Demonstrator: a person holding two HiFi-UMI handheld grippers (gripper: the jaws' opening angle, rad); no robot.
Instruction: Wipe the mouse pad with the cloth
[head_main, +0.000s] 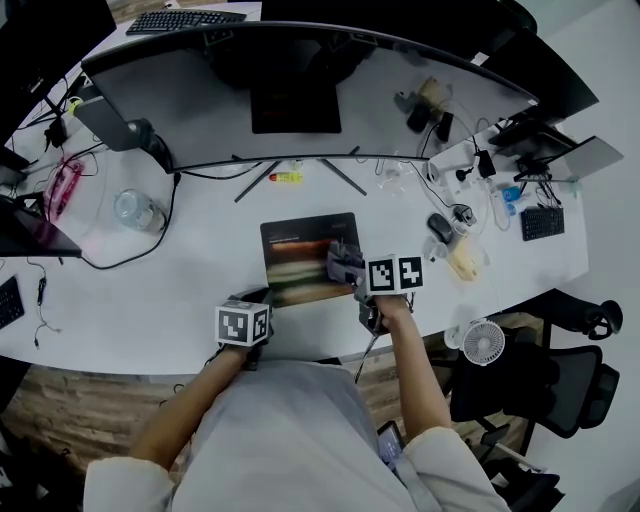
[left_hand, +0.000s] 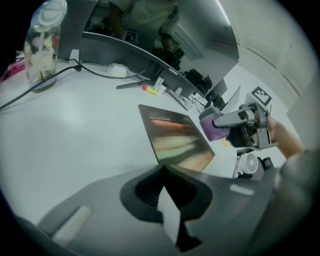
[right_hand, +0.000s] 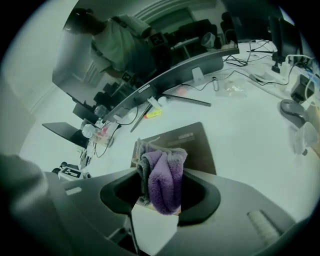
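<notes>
Lower left of centre in the head view: left gripper (head_main: 256, 300) has its jaws pressed together on nothing. The tips sit just at the near-left corner of the mouse pad (head_main: 300, 250), probably to steady it, though contact cannot be confirmed. The pad lies flat on the white desk (head_main: 180, 290), mid-frame, below the monitor (head_main: 300, 90). At the pad's right edge, right gripper (head_main: 350, 270) clamps a bunched purple cloth (right_hand: 162, 182). The wad protrudes past the jaws, so fabric rather than plastic meets the surface.
</notes>
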